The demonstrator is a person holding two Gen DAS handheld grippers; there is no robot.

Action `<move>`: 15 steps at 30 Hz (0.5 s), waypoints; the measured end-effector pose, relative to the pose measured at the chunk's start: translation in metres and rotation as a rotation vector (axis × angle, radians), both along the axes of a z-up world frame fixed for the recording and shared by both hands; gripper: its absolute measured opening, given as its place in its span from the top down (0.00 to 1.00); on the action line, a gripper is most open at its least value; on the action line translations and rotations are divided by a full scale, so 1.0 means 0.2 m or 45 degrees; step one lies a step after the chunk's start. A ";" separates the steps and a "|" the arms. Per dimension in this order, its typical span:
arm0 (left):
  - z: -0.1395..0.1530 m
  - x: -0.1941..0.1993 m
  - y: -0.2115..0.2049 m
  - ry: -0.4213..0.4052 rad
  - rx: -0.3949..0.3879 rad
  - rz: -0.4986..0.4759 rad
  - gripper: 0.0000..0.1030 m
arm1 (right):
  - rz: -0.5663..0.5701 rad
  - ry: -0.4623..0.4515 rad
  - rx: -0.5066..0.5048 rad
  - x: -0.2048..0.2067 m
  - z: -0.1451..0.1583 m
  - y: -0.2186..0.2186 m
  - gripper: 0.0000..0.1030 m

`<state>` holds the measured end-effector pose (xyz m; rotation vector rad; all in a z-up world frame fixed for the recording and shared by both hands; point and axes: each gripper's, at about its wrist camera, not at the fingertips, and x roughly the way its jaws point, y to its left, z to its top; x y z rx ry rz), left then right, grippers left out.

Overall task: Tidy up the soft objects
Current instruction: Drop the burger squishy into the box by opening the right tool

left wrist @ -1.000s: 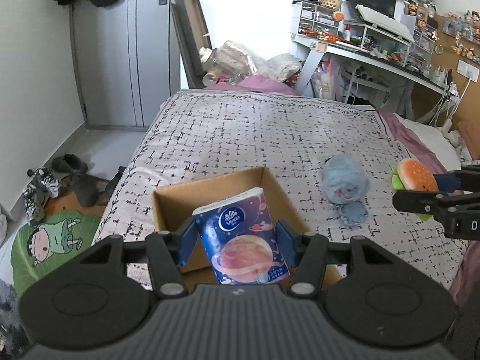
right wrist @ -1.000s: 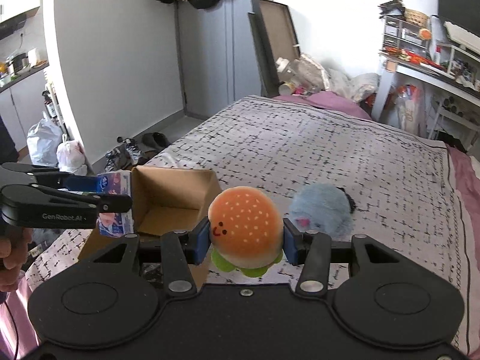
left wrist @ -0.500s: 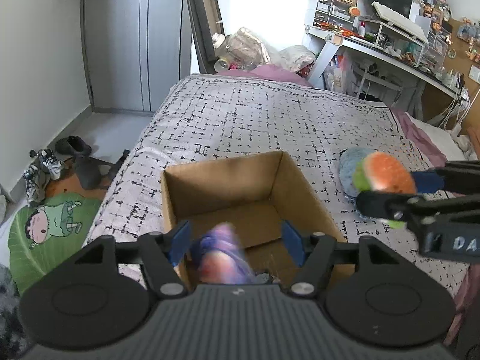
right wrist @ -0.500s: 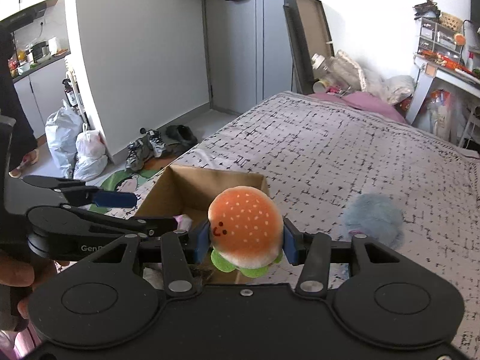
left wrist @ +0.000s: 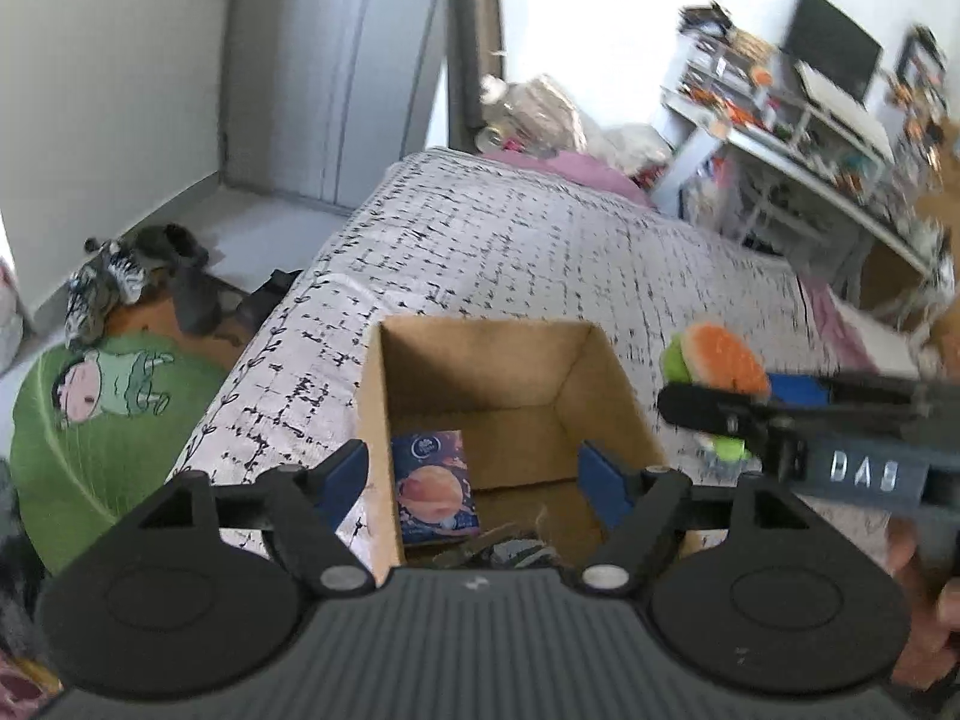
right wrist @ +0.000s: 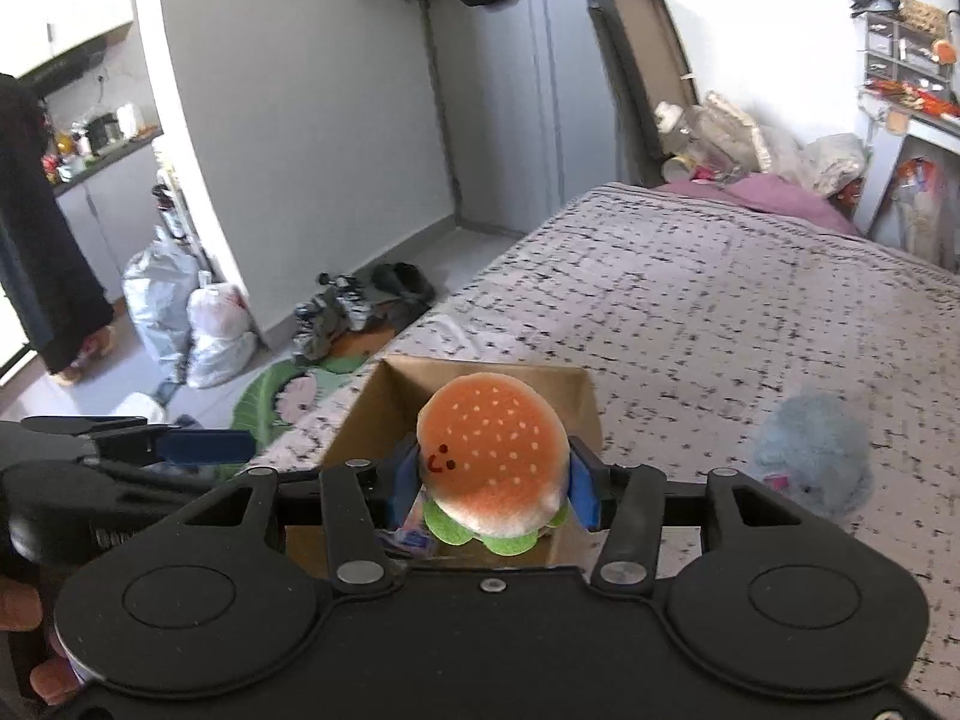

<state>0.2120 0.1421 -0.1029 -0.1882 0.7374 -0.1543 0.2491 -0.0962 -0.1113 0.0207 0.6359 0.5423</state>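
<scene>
The burger plush (right wrist: pixel 493 456) looks very light and soft, so I judge it will squash easily and will not break if it is dropped; its fabric gives good friction, and the best place to take it is across the round bun, where the right gripper (right wrist: pixel 493 480) has it now. This gripper is pinching the plush between its two blue pads, one at 9 o'clock and one at 3 o'clock of the toy, and the green lettuce edge hangs below at 6 o'clock. In the right wrist view the plush hangs over the open cardboard box (right wrist: pixel 576 396), which stands on the bed (right wrist: pixel 750 300). The left gripper (left wrist: pixel 474 480) is spread wide and holds nothing; it hovers above the near side of the box. Directly below it the tissue pack (left wrist: pixel 435 486) lies on the box floor, against the wall at 9 o'clock. The pack seems light too, but firmer than the plush, and its plastic wrap may be a little slippery. The blue fluffy toy (right wrist: pixel 813 456) lies on the bed at 3 o'clock from the box, not yet put away; it looks very soft, so I think a deep grip around its middle is safest.
</scene>
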 end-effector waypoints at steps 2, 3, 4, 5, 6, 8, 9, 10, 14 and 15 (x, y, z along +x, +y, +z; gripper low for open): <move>0.02 -0.01 0.01 -0.011 0.000 0.019 0.23 | 0.002 0.002 -0.004 0.00 0.00 -0.01 0.37; 0.03 -0.01 0.01 -0.012 0.007 0.028 0.22 | -0.008 -0.003 -0.006 -0.01 -0.01 -0.02 0.34; 0.04 -0.01 0.00 -0.009 0.010 0.030 0.21 | -0.012 -0.005 -0.003 -0.01 -0.01 -0.03 0.29; 0.04 -0.01 0.00 0.000 0.012 0.028 0.21 | -0.017 -0.004 0.003 -0.02 -0.01 -0.04 0.27; 0.04 -0.01 -0.01 0.008 0.017 0.028 0.20 | -0.023 0.000 0.010 -0.02 -0.01 -0.06 0.27; 0.04 -0.02 -0.02 0.024 0.037 0.031 0.20 | -0.035 0.014 0.017 -0.03 -0.02 -0.09 0.27; 0.04 -0.02 -0.04 0.031 0.048 0.026 0.19 | -0.039 0.020 0.018 -0.03 -0.02 -0.11 0.27; 0.04 -0.02 -0.05 0.039 0.057 0.020 0.18 | -0.045 0.025 0.020 -0.04 -0.02 -0.14 0.27; 0.04 -0.03 -0.10 0.058 0.069 0.002 0.13 | -0.088 0.036 0.033 -0.07 -0.02 -0.24 0.23; 0.04 -0.03 -0.11 0.062 0.069 -0.008 0.13 | -0.098 0.039 0.038 -0.07 -0.03 -0.26 0.23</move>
